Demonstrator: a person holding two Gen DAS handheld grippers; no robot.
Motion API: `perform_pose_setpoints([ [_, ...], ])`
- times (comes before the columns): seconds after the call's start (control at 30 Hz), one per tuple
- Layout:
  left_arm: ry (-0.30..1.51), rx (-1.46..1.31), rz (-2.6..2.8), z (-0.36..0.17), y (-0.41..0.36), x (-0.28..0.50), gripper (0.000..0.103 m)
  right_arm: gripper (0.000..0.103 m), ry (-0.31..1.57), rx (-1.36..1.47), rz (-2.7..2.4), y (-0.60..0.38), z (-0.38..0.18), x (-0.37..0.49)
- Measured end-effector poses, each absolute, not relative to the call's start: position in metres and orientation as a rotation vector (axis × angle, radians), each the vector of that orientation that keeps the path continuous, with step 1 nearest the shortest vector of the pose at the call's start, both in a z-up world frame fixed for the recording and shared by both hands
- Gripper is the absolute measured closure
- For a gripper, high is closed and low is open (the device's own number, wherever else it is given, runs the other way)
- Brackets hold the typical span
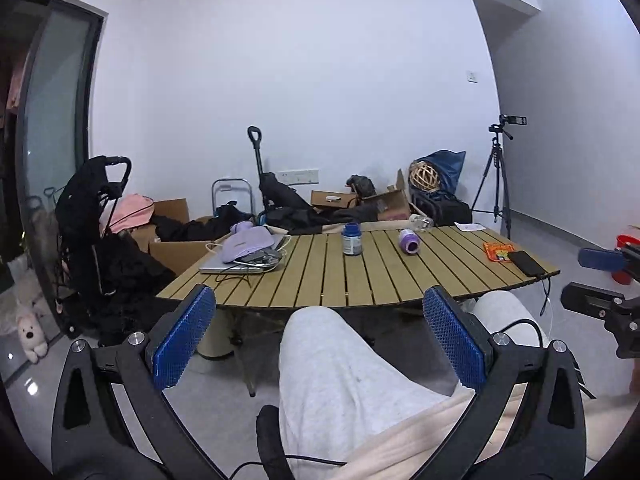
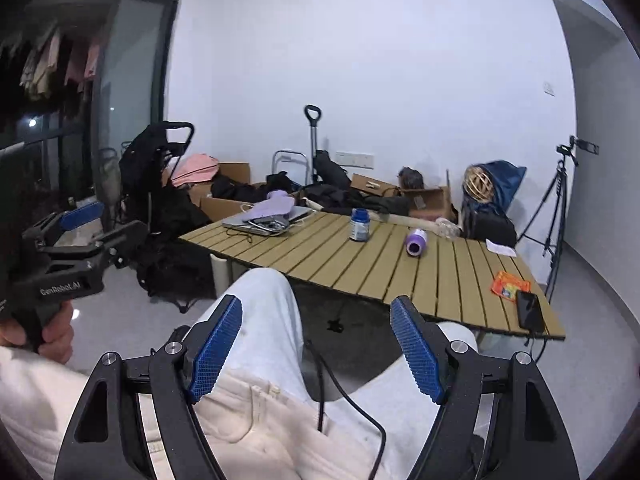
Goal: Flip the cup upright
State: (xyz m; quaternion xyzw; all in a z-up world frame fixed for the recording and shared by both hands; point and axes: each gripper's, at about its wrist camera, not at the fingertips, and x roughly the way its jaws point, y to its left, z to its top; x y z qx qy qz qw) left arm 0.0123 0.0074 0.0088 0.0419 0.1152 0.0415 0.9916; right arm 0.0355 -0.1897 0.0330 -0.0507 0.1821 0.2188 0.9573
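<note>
Cup (image 1: 409, 241) on its side on the slatted table (image 1: 360, 280), centre-right of the left wrist view; both grippers wide open, holding nothing.

We see the purple cup lying with its open mouth toward the cameras, alone on the slats, in the right wrist view (image 2: 415, 242) sitting right of centre. Just left of it, apart, stands a blue-lidded jar (image 1: 352, 239). Further left, a purple cloth (image 1: 246, 242) lies on a laptop (image 1: 236, 266) with cables. At the table's right edge we note an orange packet (image 1: 498, 252) touching a black phone (image 1: 527, 263). Left gripper (image 1: 318, 336) and right gripper (image 2: 316, 344) hover low in frame over the person's grey-trousered legs (image 1: 340, 372), well short of the table, blue pads (image 1: 182, 340) spread far apart. Tripod (image 1: 496, 184) at right.
</note>
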Motion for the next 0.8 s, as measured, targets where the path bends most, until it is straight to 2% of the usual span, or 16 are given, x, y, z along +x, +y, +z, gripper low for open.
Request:
perform_pose_setpoints([
  [0.8, 0.201, 0.098, 0.077, 0.0113, 0.0023, 0.0025, 0.000, 0.022, 0.350, -0.097, 0.441, -0.1959, 0.0330, 0.0325],
])
